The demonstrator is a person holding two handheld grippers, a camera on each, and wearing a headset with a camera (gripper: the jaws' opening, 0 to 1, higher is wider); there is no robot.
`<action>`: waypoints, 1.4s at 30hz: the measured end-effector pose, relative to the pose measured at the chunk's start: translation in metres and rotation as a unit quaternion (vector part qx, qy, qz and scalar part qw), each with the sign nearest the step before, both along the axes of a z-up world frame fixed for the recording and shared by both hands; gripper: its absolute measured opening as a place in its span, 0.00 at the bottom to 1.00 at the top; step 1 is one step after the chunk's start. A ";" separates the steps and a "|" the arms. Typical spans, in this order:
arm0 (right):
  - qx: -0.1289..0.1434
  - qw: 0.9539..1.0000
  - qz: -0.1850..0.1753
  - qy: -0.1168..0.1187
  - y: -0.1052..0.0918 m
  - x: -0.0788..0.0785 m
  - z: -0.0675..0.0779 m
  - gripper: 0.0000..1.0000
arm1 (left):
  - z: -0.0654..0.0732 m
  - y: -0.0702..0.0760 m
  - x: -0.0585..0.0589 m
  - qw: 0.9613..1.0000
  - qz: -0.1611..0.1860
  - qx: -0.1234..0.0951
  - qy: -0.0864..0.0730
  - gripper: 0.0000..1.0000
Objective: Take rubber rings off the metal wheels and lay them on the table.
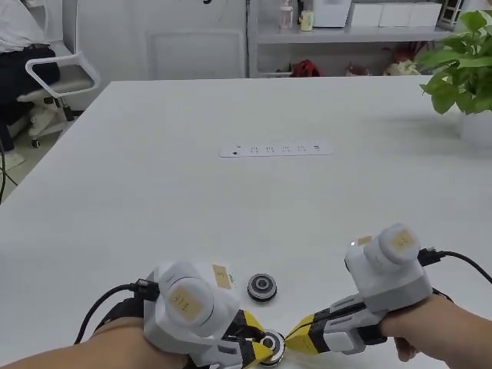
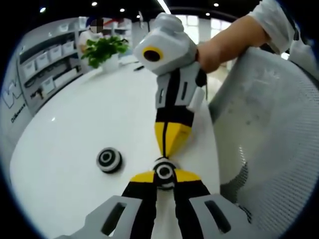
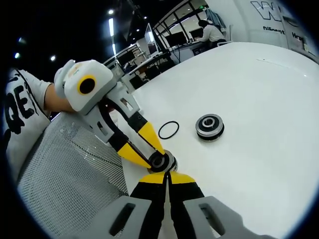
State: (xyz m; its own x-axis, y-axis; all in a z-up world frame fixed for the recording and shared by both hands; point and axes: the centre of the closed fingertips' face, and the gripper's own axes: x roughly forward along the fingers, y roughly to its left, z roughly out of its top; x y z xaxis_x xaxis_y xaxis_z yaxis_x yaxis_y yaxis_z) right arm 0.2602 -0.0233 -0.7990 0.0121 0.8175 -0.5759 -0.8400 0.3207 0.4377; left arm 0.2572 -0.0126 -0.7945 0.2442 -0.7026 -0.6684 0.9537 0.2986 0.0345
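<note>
At the table's (image 1: 231,215) near edge, the left hand-held gripper (image 2: 165,176) clamps a metal wheel (image 2: 164,171). The right hand-held gripper (image 3: 168,175), pinched closed, touches its rim. Wide table stretches ahead.

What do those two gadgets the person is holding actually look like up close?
The left gripper and right gripper match. Each has a chunky white-grey body with a rounded knob carrying a tan sticker, then black jaws ending in yellow wedge-shaped tips. A black cable trails from the back of each one. The person wears a white sleeve.
</note>
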 end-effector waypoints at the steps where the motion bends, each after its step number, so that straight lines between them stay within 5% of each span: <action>1: 0.000 1.000 0.000 0.000 0.000 0.000 0.000 0.00 | 0.000 0.000 0.000 1.000 0.000 0.000 0.000 0.12; 42: 0.016 1.000 0.011 0.005 0.010 -0.005 0.009 0.00 | 0.000 0.001 0.000 1.000 0.003 0.003 0.002 0.12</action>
